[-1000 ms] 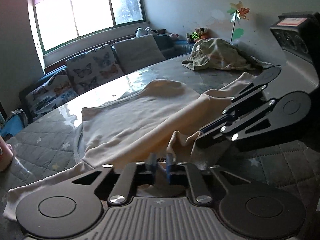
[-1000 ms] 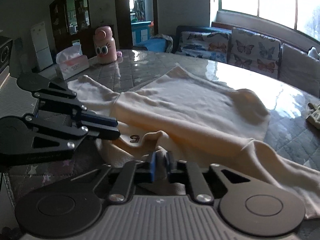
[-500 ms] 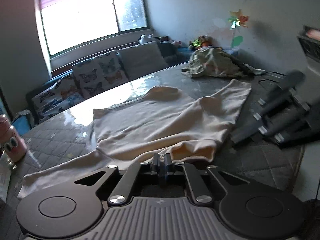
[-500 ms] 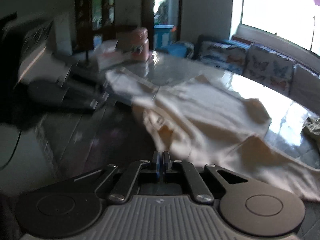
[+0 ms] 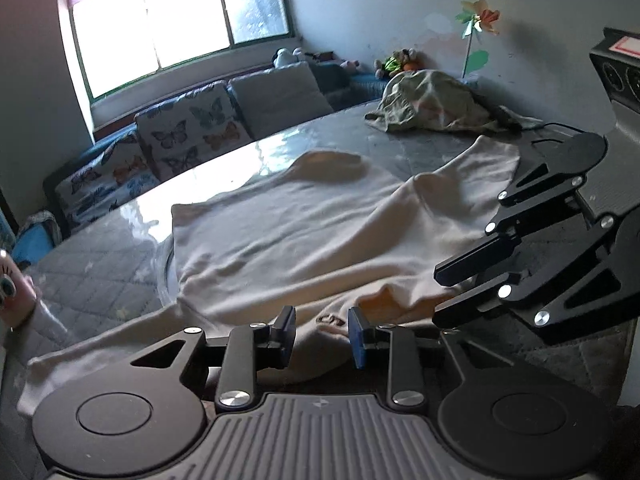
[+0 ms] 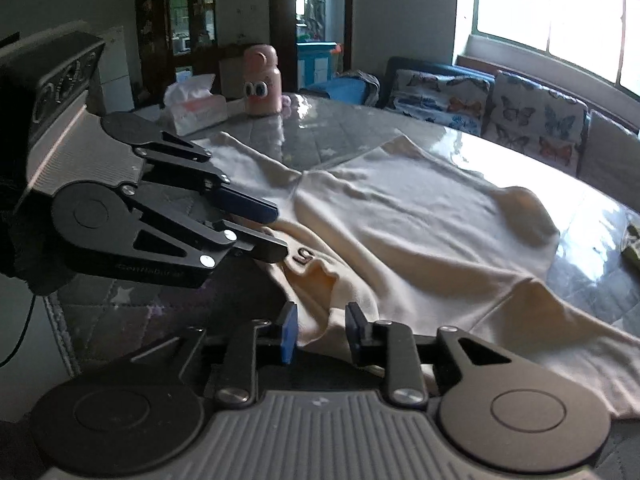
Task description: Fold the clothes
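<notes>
— Two sleeves run out sideways: our cream sweater lies flat on the table, long axis from 9 to 3 o'clock, collar toward us.

— Wrinkled, a "5" label near the collar. Our left hand-held gripper and right hand-held gripper are both released over its near edge; bare table at 12 o'clock.

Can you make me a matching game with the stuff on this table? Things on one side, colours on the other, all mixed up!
Things:
1. Spread-out shirt
2. Bottle with cartoon eyes
3. Crumpled clothes pile
4. Pads on the left hand-held gripper fingers

Colours:
A. olive green
B. blue
C. cream
D. pink

Pairs: 1-C, 2-D, 3-A, 4-B
</notes>
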`<state>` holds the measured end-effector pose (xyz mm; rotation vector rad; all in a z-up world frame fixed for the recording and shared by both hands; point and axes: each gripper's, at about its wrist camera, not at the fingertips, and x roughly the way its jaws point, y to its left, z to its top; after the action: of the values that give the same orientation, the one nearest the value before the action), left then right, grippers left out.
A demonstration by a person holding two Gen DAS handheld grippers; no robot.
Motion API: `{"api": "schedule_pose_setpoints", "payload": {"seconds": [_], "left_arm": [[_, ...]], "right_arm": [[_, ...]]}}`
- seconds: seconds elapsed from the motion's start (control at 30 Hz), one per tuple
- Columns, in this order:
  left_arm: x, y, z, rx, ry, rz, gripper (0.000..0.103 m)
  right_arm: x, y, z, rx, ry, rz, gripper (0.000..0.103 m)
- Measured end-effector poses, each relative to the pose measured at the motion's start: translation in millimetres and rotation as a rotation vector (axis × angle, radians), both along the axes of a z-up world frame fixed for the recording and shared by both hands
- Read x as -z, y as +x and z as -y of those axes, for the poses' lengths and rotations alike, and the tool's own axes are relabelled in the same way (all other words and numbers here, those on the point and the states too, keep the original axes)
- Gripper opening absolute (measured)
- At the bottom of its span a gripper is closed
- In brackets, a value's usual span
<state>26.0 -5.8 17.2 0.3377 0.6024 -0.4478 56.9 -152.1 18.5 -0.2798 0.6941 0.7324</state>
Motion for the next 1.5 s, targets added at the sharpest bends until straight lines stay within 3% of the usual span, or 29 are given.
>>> {"api": "schedule_pose_setpoints", "payload": {"seconds": [0.13,0.2,0.3,0.43,0.6,0.73,0.87,1.03,1.17,1.33,1.4,1.5], "left_arm": [[3,-1,-1,-0.009,0.001,-0.008,0.019],[5,-1,-1,-0.013,0.002,-0.013,0.013],[-2,-12,-3,-0.007,-0.008,-0.001,0.011],[-16,-37,-6,0.021,-0.007,0.020,0.010],[2,-48,-2,0.054,0.036,-0.058,0.011],[8,-50,-4,0.072,0.042,-0.094,0.011],[-10,-48,-11,0.075,0.022,-0.054,0.014],[-36,-30,-10,0.024,-0.035,0.031,0.014],[-27,-2,3,0.015,-0.064,0.004,0.014],[-2,18,20,0.043,-0.056,-0.059,0.014],[5,18,23,0.054,-0.052,-0.077,0.014],[16,16,27,0.070,-0.047,-0.103,0.014]], "right_arm": [[7,4,1,0.022,-0.009,-0.015,0.023],[8,3,4,0.029,-0.008,-0.022,0.011],[0,-2,10,0.029,0.007,-0.006,0.007],[-11,-13,17,0.000,0.018,-0.004,0.006],[-2,-21,15,-0.071,-0.025,-0.060,0.008],[-14,-21,19,-0.095,0.020,-0.063,0.010],[-23,-7,22,-0.045,0.055,-0.034,0.011],[0,5,14,-0.035,0.014,-0.096,0.011],[3,-4,17,-0.058,-0.016,-0.107,0.012],[-25,13,44,0.039,0.016,-0.053,0.014],[-37,29,57,0.106,0.030,-0.023,0.021],[-45,65,75,0.209,0.062,-0.018,0.022]]}}
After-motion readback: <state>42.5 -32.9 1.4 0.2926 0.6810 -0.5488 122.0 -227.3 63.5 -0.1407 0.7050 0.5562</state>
